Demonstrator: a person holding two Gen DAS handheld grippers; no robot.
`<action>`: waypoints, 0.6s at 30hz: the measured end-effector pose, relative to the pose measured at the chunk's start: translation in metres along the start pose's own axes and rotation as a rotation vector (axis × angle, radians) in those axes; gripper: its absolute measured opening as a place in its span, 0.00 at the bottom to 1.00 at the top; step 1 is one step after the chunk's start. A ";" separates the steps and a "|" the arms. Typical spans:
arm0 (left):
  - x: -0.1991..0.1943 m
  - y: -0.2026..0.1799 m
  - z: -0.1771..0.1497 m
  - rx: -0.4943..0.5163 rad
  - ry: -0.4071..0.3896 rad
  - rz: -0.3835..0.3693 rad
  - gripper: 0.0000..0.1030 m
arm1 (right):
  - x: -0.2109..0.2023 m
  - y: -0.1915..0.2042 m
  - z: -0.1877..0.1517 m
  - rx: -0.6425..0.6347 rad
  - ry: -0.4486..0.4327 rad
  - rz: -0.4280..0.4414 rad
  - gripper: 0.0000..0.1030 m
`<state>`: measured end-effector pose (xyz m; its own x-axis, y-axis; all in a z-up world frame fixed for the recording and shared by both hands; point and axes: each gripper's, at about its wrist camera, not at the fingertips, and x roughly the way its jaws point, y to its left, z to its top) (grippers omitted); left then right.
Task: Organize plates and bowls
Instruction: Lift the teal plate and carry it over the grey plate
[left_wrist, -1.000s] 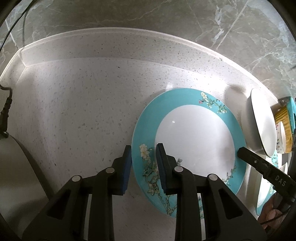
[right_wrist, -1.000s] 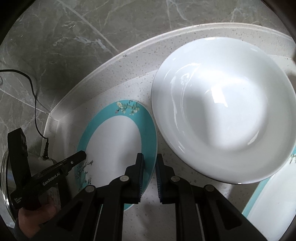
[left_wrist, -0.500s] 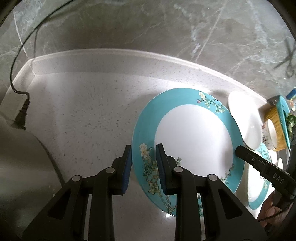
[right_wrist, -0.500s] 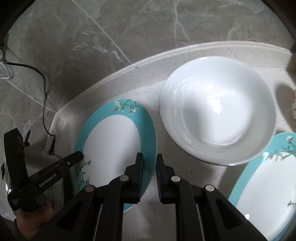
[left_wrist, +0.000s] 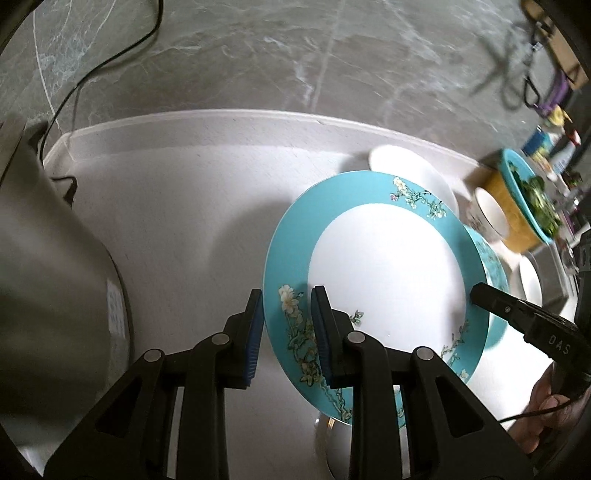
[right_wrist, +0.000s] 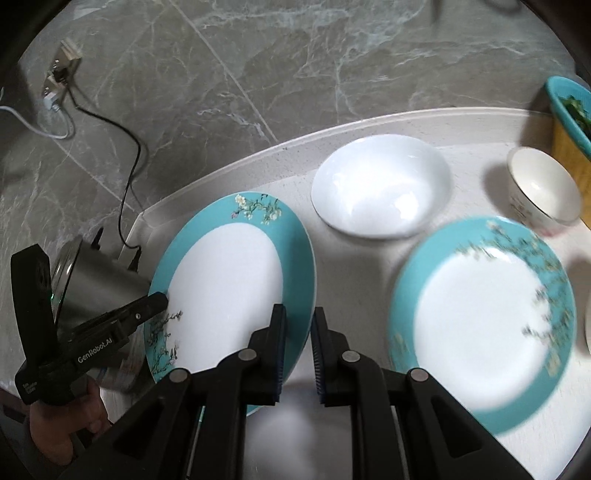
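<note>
A turquoise-rimmed floral plate (left_wrist: 384, 273) is held in the air above the counter by both grippers. My left gripper (left_wrist: 286, 326) is shut on its left rim. My right gripper (right_wrist: 298, 341) is shut on its right rim; the plate also shows in the right wrist view (right_wrist: 229, 277). A second matching plate (right_wrist: 484, 317) lies flat on the counter to the right. A white bowl (right_wrist: 380, 194) sits behind the plates near the wall. A small floral-sided bowl (right_wrist: 543, 192) stands further right.
A steel kettle (left_wrist: 48, 266) with a black cord stands at the left. A yellow and teal pot (left_wrist: 524, 206) with greens is at the far right. The grey marble wall (left_wrist: 295, 55) backs the white counter (left_wrist: 177, 206). Another white dish (left_wrist: 530, 280) lies at the right.
The plate has risen off the counter with both grippers on it and moved back from the wall. The white bowl and the second plate now sit farther off in view.
</note>
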<state>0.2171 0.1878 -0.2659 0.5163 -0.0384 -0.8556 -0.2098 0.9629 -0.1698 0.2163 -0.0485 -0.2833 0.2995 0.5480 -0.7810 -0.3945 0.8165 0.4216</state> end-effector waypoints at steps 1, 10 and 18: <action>-0.006 -0.003 -0.011 0.008 0.004 -0.004 0.22 | -0.004 -0.002 -0.007 0.002 0.001 -0.003 0.15; -0.016 -0.027 -0.082 0.054 0.072 -0.051 0.22 | -0.030 -0.020 -0.061 0.013 0.039 -0.037 0.15; -0.018 -0.037 -0.130 0.105 0.122 -0.056 0.22 | -0.034 -0.029 -0.102 0.012 0.092 -0.061 0.15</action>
<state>0.1071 0.1185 -0.3081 0.4187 -0.1186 -0.9003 -0.0923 0.9807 -0.1721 0.1290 -0.1093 -0.3159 0.2418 0.4786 -0.8441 -0.3676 0.8502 0.3768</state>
